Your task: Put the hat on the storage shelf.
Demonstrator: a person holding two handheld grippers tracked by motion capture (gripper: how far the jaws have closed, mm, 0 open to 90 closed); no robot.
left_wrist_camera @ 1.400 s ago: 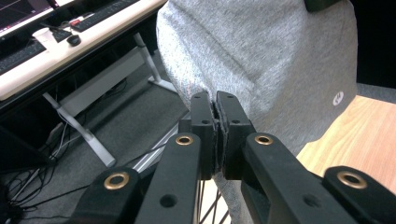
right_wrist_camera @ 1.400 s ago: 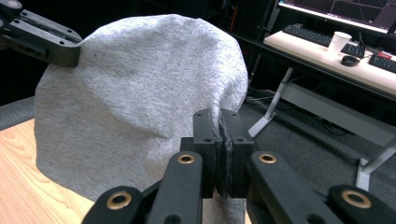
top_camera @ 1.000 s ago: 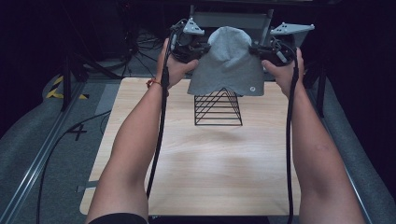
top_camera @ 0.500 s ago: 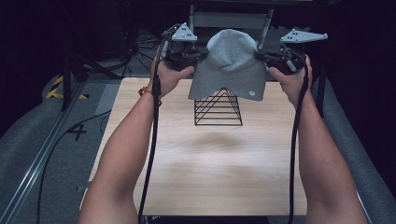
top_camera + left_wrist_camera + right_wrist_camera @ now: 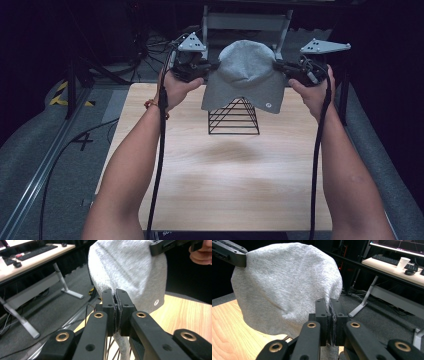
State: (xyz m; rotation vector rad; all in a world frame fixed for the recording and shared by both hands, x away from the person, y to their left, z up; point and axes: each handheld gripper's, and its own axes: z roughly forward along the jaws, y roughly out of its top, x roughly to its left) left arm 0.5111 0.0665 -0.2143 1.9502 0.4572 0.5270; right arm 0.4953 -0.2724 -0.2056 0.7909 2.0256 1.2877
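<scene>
Grey beanie (image 5: pixel 245 75) pinched between both grippers' jaws, above wire rack (image 5: pixel 234 116).

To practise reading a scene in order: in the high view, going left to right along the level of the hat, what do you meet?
Left hand-held gripper → grey beanie hat → right hand-held gripper, both shut on the hat's edges above the black wire rack.

We have brought the grey hat (image 5: pixel 246 75) nearer the frame's centre, both tools sliding toward us; it now hangs lower over the wire rack (image 5: pixel 234 116), hiding more of its peak than before.
</scene>
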